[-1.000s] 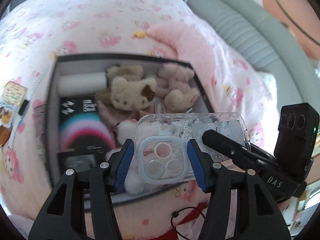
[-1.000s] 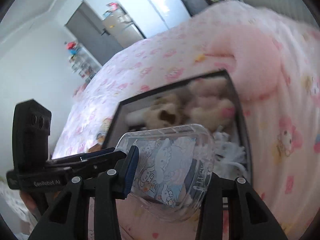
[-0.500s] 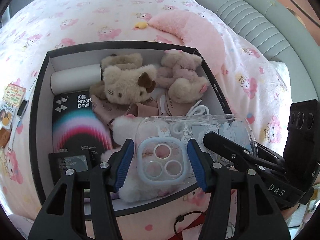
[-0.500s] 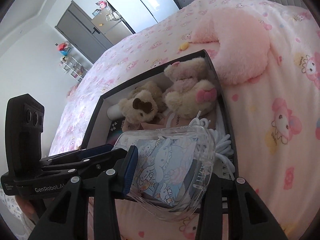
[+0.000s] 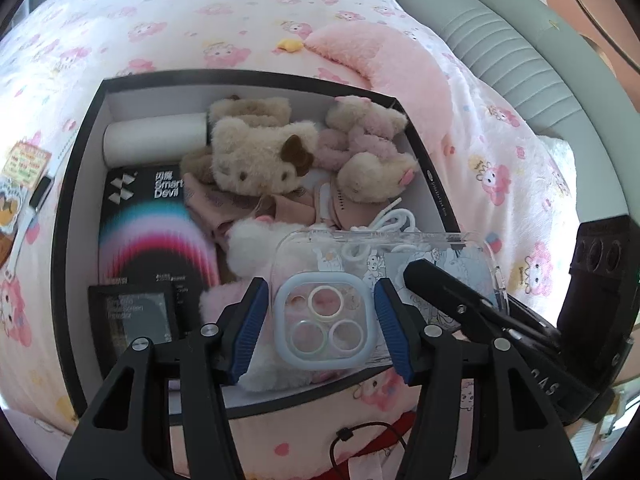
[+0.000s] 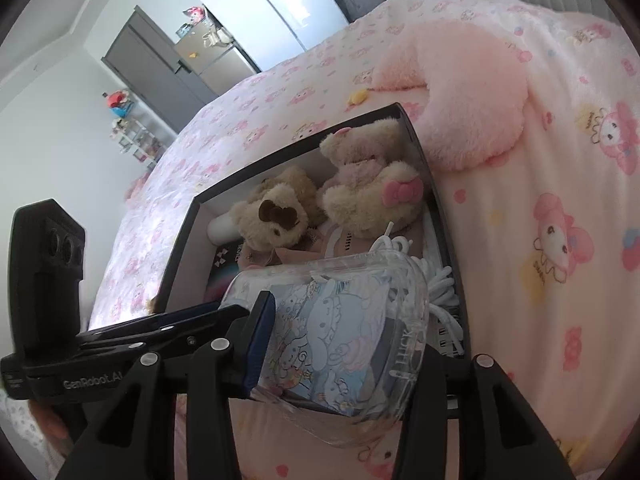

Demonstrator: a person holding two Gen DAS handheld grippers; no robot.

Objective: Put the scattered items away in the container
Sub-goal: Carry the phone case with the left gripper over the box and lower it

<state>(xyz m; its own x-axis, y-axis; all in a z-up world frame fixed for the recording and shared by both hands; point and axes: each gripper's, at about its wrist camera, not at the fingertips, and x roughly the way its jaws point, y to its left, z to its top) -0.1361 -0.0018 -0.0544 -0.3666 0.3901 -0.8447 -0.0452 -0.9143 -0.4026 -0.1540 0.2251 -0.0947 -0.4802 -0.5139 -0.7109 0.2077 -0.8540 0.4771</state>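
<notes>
A clear phone case (image 5: 360, 280) with a cartoon print is held over the near end of a black box (image 5: 72, 184) on the bed. My left gripper (image 5: 320, 332) is shut on its camera end. My right gripper (image 6: 340, 344) is shut on its other end, where the print (image 6: 320, 344) shows. The box (image 6: 180, 248) holds two beige plush toys (image 5: 256, 156) (image 5: 372, 168), a white roll (image 5: 156, 140), a dark packet (image 5: 148, 232), a white cable (image 5: 392, 220) and a white fluffy toy (image 5: 252, 244).
A pink crescent pillow (image 5: 384, 60) lies beyond the box's far right corner. Printed cards (image 5: 20, 184) lie on the bedspread left of the box. A grey padded headboard (image 5: 520, 64) runs along the right. A black cord (image 5: 360, 440) lies on the bed's near edge.
Both grippers have carried the case forward and down over the box's near end. The box now fills more of both views.
</notes>
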